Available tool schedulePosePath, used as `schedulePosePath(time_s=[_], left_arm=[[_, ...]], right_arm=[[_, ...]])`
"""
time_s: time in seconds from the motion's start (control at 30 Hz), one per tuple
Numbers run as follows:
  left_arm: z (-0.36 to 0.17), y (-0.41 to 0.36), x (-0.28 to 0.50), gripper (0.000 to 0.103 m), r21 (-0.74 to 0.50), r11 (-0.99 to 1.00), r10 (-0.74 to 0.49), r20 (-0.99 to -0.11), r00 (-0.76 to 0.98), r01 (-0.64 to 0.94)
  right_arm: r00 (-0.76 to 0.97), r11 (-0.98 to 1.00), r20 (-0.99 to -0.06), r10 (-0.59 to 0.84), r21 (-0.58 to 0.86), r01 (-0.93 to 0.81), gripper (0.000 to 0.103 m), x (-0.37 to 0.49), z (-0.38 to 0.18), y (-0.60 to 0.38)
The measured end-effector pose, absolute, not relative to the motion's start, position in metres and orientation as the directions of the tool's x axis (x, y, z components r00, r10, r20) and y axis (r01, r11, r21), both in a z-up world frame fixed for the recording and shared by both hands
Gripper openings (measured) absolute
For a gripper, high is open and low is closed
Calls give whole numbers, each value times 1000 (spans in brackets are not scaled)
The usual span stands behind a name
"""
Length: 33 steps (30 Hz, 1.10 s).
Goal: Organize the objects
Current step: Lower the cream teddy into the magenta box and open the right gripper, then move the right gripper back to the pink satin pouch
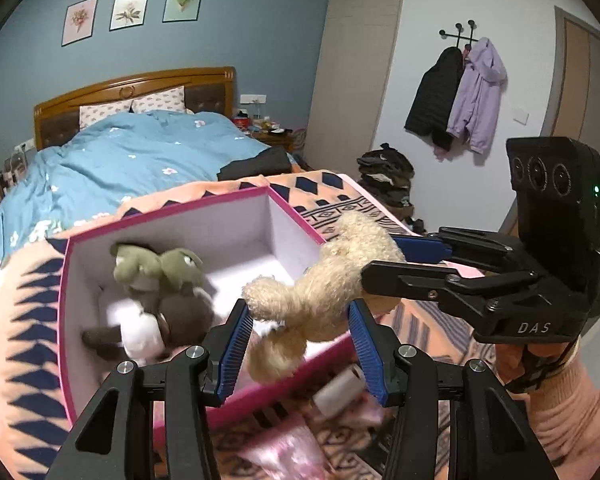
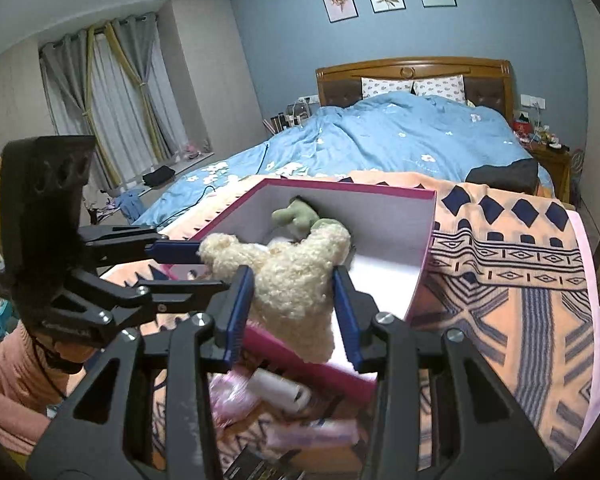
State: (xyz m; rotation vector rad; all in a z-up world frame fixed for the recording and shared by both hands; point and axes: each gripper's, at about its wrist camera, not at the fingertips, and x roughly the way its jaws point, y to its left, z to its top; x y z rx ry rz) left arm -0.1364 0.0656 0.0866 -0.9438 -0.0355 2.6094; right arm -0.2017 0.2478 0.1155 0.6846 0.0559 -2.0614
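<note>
A cream plush bear (image 1: 324,280) (image 2: 296,276) hangs over the near edge of an open pink box (image 1: 66,280) (image 2: 424,256) with white inside. Both grippers hold it. My left gripper (image 1: 300,340) is shut on the bear's lower body and legs. My right gripper (image 2: 294,304) is shut on its upper part, and shows from the side in the left wrist view (image 1: 380,256). A green and brown plush toy (image 1: 160,292) (image 2: 300,216) lies inside the box at its far left.
The box sits on an orange patterned blanket (image 2: 500,280) at the foot of a bed with a blue duvet (image 2: 380,140). A white roll (image 1: 338,394) (image 2: 280,390) and pink packets (image 2: 228,400) lie in front of the box. Coats (image 1: 460,96) hang on the right wall.
</note>
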Motion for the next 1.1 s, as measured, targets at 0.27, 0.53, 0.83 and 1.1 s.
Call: schedulePosePath(time_s=[0.27, 0.53, 0.83, 1.1], left_arm=[[76, 73, -185, 41, -139, -940, 321, -668, -672, -311], [48, 68, -203, 42, -153, -949, 297, -722, -624, -275], [50, 64, -174, 58, -138, -951, 293, -683, -669, -275], [63, 60, -126, 71, -109, -954, 286, -617, -733, -280]], right_arm=[[-379, -576, -565, -733, 218, 788, 29, -246, 101, 217], [-363, -612, -617, -698, 250, 750, 29, -271, 77, 219], [-358, -587, -570, -739, 285, 758, 33, -246, 82, 240], [-334, -524, -495, -802, 316, 791, 40, -196, 91, 259]])
